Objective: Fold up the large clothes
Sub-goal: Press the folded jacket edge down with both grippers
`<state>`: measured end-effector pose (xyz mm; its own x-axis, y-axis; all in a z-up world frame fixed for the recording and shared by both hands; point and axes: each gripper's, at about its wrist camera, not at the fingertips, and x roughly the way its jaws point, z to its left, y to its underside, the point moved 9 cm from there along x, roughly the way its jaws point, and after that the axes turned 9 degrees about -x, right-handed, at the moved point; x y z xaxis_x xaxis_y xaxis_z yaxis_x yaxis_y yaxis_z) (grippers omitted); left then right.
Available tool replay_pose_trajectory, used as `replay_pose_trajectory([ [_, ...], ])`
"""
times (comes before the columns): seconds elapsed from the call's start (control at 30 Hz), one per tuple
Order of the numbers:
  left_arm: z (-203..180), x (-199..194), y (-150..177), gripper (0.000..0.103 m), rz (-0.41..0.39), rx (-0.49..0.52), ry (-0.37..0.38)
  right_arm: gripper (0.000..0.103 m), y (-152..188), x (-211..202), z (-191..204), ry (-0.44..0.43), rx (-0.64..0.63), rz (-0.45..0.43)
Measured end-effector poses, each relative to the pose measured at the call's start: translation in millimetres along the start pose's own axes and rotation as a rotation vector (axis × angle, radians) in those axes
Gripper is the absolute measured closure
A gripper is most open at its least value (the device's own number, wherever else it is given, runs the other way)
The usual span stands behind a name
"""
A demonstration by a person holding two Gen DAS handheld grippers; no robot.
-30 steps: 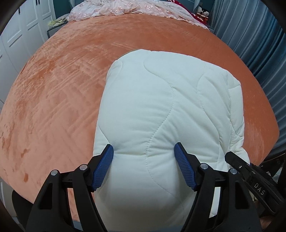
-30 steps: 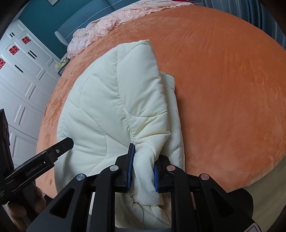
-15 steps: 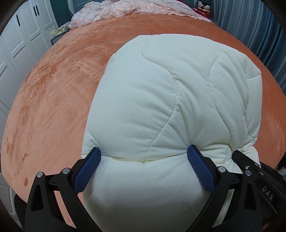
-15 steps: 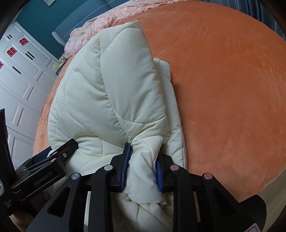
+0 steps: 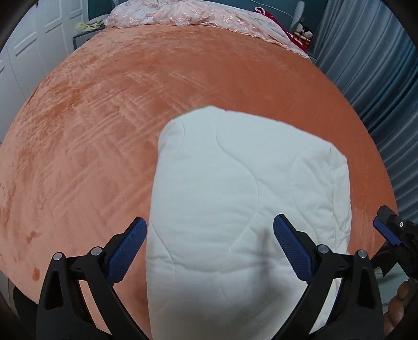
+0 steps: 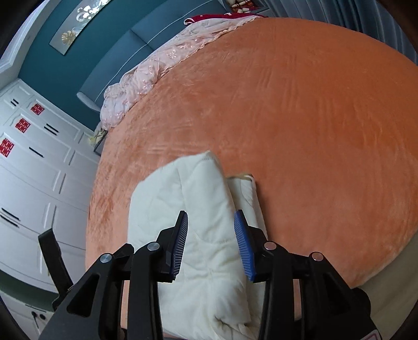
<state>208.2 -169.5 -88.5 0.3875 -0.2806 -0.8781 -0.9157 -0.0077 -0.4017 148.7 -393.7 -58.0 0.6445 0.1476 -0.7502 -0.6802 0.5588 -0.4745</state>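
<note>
Left wrist view first: we see the folded cream quilted coat (image 5: 248, 209) lying on the orange velvet bedspread (image 5: 104, 130), near the close edge of the bed. Our left gripper (image 5: 210, 251) hangs above it with its blue pads (image 5: 128, 248) spread wide, one over the coat's left edge and one over its right half; the pads do not press on the fabric. At the far right of this view the tip of the other gripper shows, clear of the coat, with part of a hand (image 5: 402, 300) under it.

From the right wrist view, we find the same coat (image 6: 198, 235) folded into a thick stack, a thinner layer peeking out along its right side. Our right gripper (image 6: 211, 245) is opening, and the raised ridge of the coat sits between the two blue pads (image 6: 243, 248) without being pinched; small gaps show on both sides.

At the head of the bed we see a crumpled pink embroidered blanket (image 5: 198, 15). White wardrobe doors (image 6: 34, 170) with red paper cutouts stand to the left, and grey-blue curtains (image 5: 378, 65) hang on the right.
</note>
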Motion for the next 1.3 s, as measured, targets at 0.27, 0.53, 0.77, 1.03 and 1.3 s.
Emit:
replay_pose_trajectory([
  [0.27,-11.3,26.1,-43.5,0.008,0.043,-0.029,0.003,0.065,-18.0,89.2,6.5,0.038,0.138,0.085],
  [0.53,-24.8,52.0,-41.4,0.011,0.073,-0.007,0.003,0.098,-12.4,97.8,-7.6,0.1,0.054,0.022],
  [0.77,-40.2,75.5,-33.3,0.009,0.033,0.084,-0.062,0.098,11.4,125.6,-25.3,0.182,-0.055,0.071],
  [1.03,-38.2,100.7,-27.8,0.005,0.012,0.101,-0.084,0.098,15.7,143.9,-37.3,0.174,-0.066,0.067],
  [1.3,-35.5,116.8,-23.8,0.005,-0.022,0.111,-0.104,0.098,17.0,154.5,-38.9,0.169,-0.087,0.046],
])
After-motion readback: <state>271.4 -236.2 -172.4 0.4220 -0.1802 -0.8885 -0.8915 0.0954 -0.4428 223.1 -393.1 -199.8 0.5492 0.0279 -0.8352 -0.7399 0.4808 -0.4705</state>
